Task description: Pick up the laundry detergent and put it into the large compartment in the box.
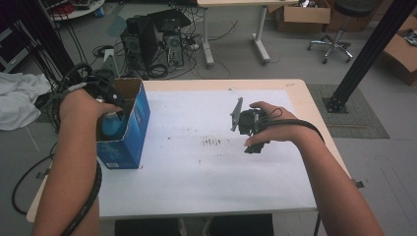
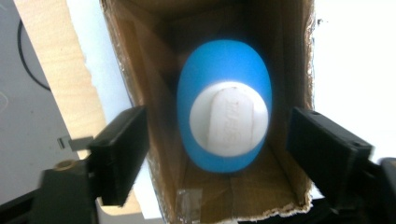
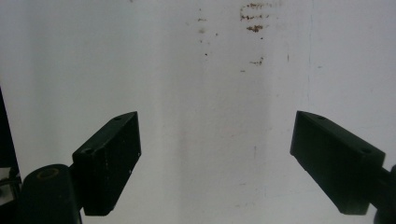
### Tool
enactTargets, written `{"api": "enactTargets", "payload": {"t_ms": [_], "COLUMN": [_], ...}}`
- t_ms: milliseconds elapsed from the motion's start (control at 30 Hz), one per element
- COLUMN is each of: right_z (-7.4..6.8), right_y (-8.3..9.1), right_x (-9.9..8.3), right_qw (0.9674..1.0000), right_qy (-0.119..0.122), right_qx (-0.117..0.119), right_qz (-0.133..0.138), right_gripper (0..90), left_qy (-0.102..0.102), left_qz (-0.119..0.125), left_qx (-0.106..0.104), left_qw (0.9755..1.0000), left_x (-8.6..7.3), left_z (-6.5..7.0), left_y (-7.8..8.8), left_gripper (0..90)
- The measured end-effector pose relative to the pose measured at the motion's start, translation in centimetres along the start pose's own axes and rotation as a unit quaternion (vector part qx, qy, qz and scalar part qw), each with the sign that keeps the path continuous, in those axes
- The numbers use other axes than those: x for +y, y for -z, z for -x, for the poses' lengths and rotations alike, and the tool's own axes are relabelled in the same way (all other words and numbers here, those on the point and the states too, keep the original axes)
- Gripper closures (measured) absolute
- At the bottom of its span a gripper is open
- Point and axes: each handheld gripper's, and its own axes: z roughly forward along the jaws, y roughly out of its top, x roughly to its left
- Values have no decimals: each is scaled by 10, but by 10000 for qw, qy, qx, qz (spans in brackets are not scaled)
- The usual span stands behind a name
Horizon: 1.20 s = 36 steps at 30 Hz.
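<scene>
An open blue cardboard box [image 1: 134, 129] stands at the left of the white table [image 1: 196, 177]. Inside it stands a blue bottle [image 1: 111, 126] with a white cap [image 2: 229, 122]. My left gripper [image 1: 111, 101] hovers over the box's open top. In the left gripper view its jaws [image 2: 217, 128] stand wide open, outside the box's brown walls [image 2: 140, 70], and the bottle [image 2: 224, 74] lies between them untouched. My right gripper [image 1: 255, 146] is held over the table right of centre, open, with nothing between its jaws [image 3: 217, 135].
Brown specks [image 1: 214, 142] mark the sheet in the middle of the table. Behind the table stand computer towers [image 1: 152, 42] with cables on the floor. A black post [image 1: 366, 51] rises at the right, and a white cloth [image 1: 17, 101] lies at the left.
</scene>
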Motion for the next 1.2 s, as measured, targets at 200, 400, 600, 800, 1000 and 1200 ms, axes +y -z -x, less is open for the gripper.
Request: {"api": "enactTargets", "payload": {"t_ms": [200,400,600,800,1000,1200], "right_z": [-1,-1,-1,-1,0,0], "right_y": [2,2,2,3,3,3], "right_x": [-1,-2,-2,-3,-3,-3], "right_qw": [10000,10000,10000,10000,10000,10000], "right_qy": [3,0,3,-11,-23,-36], "right_qx": [0,-4,-4,3,3,22], "right_qz": [10,-16,-1,-22,-2,-5], "right_gripper": [163,163,163,163,163,163], "left_qy": [-39,-114,-165,-227,-277,-380], "left_qz": [27,57,95,164,166,232], "left_qx": [103,176,215,271,271,199], "left_qw": [9999,9998,9996,9992,9991,9988], "left_x": [0,-1,0,0,1,0], "left_z": [3,6,9,12,14,18], "left_y": [10,20,30,39,44,53], "left_gripper": [179,153,104,76,47,2]}}
